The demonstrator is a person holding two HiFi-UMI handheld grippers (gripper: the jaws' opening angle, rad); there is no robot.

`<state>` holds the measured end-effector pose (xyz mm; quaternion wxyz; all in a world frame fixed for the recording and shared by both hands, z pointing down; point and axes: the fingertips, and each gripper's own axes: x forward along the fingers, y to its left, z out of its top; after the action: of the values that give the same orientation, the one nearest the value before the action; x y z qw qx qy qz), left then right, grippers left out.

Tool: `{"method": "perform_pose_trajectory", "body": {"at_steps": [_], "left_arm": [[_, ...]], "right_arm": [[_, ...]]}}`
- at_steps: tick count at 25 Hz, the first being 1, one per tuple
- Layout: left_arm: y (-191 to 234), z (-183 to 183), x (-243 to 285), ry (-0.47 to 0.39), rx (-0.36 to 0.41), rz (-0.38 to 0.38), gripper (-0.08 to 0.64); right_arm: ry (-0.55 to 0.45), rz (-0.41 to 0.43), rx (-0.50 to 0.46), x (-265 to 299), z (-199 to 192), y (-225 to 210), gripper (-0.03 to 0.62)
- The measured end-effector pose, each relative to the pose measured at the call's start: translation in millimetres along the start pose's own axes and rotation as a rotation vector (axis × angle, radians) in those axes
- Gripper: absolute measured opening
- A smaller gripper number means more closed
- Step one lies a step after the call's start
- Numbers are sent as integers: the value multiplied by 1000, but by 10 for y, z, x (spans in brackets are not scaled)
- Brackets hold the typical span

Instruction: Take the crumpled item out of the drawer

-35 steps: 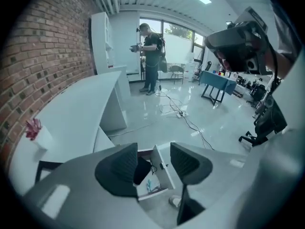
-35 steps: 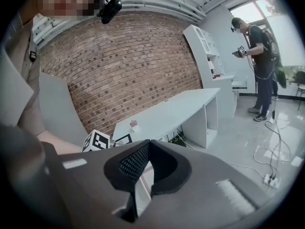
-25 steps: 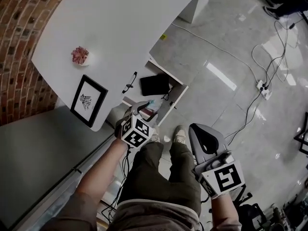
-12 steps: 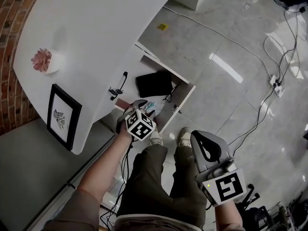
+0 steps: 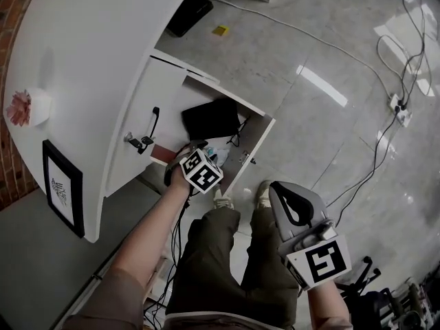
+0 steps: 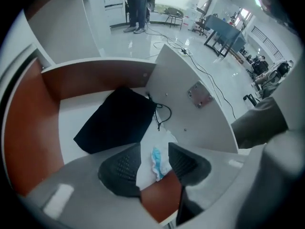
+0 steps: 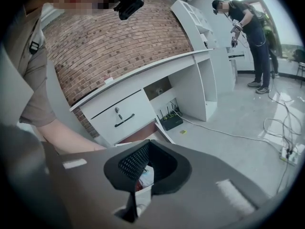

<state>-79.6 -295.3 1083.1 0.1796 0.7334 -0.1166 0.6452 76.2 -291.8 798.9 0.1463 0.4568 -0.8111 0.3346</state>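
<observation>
Hovering left gripper (image 6: 155, 151) over the open drawer (image 6: 95, 75), jaws standing apart around the crumpled white-and-blue item (image 6: 157, 162) lying at the drawer's near end, just beside black pouch (image 6: 114, 120). Holding right gripper (image 7: 143, 175) outside the drawer, jaws pressing together, gripping nothing.

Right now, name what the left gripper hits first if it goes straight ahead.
Probably the crumpled item in the drawer, lying between the left gripper's open jaws; depth is unclear.
</observation>
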Motion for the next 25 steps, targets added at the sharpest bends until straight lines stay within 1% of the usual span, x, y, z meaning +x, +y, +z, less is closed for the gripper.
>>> {"method": "perform_pose_trajectory", "body": {"at_steps": [3, 6, 9, 10, 12, 16, 20, 22, 25], "left_arm": [[-21, -74, 128, 54, 11, -17, 179], [4, -156, 236, 121, 41, 2, 138], [13, -166, 325, 144, 59, 3, 130], [10, -163, 347, 142, 62, 0, 99], [3, -160, 382, 136, 69, -6, 8], [-6, -153, 331, 124, 69, -2, 3], [-53, -111, 81, 82, 56, -3, 2], [-114, -83, -107, 55, 44, -11, 2], [-193, -27, -459, 23, 12, -20, 2]], "right_arm": [[0, 0, -6, 61, -51, -58, 28], [6, 5, -11, 103, -106, -107, 28], [13, 8, -16, 120, -170, -135, 28], [15, 11, -19, 125, -191, -134, 28], [20, 14, -24, 130, -225, -126, 28], [48, 2, -12, 68, -288, -133, 28], [78, -29, 11, -90, -279, -137, 28], [90, -39, 14, -204, -201, -105, 28], [58, -35, -3, -365, 40, 1, 28]]}}
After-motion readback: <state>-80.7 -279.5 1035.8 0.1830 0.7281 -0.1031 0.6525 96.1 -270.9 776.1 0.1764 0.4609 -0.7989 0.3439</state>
